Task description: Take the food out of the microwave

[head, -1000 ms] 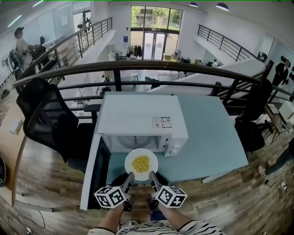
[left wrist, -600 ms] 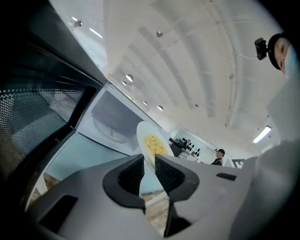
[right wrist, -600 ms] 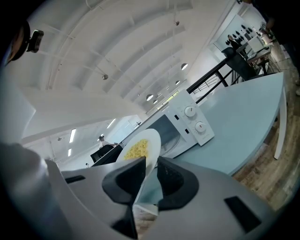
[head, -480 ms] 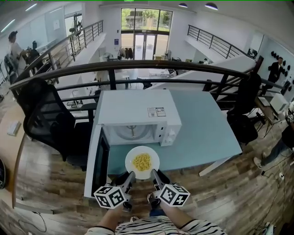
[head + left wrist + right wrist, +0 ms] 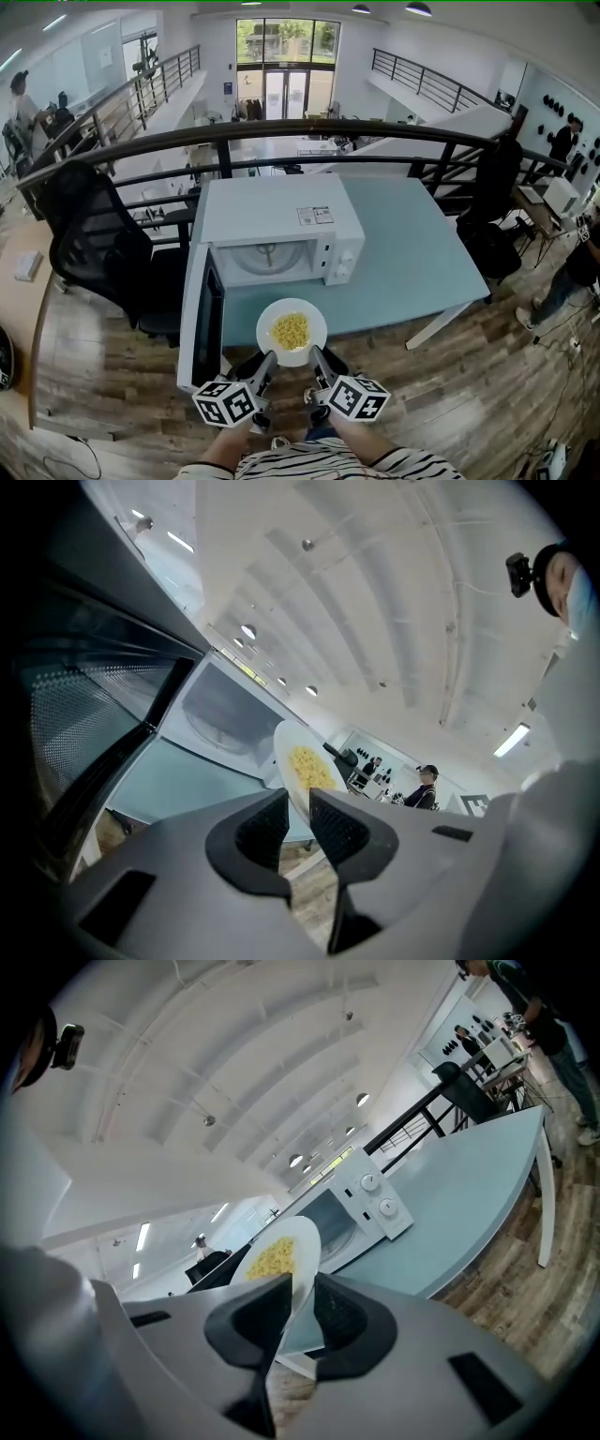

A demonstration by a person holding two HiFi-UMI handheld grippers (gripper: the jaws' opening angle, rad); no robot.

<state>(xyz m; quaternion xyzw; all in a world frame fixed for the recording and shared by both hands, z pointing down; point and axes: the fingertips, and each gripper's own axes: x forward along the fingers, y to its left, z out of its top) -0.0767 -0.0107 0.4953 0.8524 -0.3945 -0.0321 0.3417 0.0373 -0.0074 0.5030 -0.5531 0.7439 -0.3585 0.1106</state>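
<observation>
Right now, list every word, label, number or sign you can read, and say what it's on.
Nothing is legible.
Two stickers on top of the microwave: print too small.
Microwave control panel: markings too small.
Marker cubes on left gripper and right gripper: black-and-white patterns, no letters.

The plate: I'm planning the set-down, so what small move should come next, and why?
Probably ease the plate rightward and lower it level onto the table beside the microwave. The left claw and right claw each clamp its near rim, it hangs outside the oven by the open door, and the food lies loose.
</observation>
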